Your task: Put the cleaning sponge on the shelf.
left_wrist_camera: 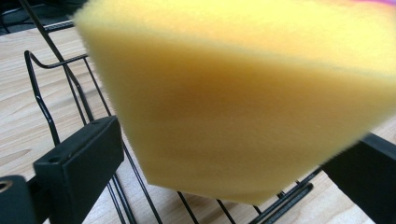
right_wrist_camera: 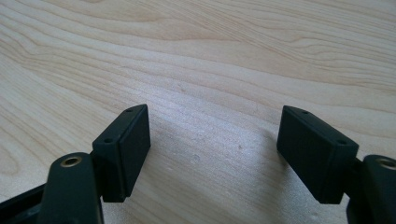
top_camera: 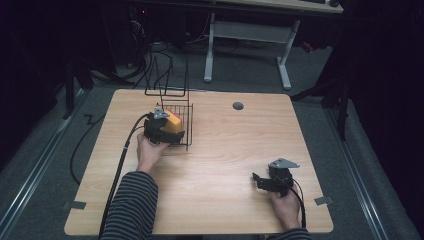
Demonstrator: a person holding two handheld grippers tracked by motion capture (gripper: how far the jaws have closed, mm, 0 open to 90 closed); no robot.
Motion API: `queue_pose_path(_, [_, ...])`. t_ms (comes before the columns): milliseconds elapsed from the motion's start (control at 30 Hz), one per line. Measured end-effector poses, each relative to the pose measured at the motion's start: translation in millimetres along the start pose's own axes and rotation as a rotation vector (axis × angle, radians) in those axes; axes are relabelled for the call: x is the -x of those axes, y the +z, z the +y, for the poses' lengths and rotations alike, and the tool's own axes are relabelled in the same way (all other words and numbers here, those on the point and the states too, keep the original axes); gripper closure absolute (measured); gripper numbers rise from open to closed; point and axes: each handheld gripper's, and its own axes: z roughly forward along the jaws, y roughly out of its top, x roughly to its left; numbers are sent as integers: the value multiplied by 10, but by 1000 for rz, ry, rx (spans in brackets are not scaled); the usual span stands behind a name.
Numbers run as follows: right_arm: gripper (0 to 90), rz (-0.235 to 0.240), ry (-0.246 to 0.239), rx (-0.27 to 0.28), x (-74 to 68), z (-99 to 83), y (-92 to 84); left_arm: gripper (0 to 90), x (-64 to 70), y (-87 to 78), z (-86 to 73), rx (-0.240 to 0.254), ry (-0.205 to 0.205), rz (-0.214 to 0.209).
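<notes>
**Yellow sponge between wide-set jaws over a wire rack**

A big yellow sponge (left_wrist_camera: 243,93) takes up most of the left gripper view, tilted, with one corner pointing down toward the thin bars of a black wire rack (left_wrist_camera: 70,98). The left gripper (left_wrist_camera: 224,163) has its two black jaws set wide apart, one at the lower left and one at the lower right. The lower-left pad stands just beside the sponge's edge with no visible squeeze; the right one sits at the sponge's lower edge. Beneath the rack lies a light wooden table (left_wrist_camera: 23,107).

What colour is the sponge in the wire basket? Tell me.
Yellow; the sponge shows best in the left gripper view.
</notes>
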Motion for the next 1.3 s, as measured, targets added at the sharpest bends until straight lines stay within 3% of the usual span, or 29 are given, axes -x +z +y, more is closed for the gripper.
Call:
queue_pose_path(667, [260,0,0,0,0,0,0,6,114,-265,-39,23,22,-23])
queue_pose_path(900, [260,0,0,0,0,0,0,12,131,-354,-69,40,11,-34])
queue_pose_path(1300, [260,0,0,0,-1,0,0,25,185,-564,-93,63,36,-41])
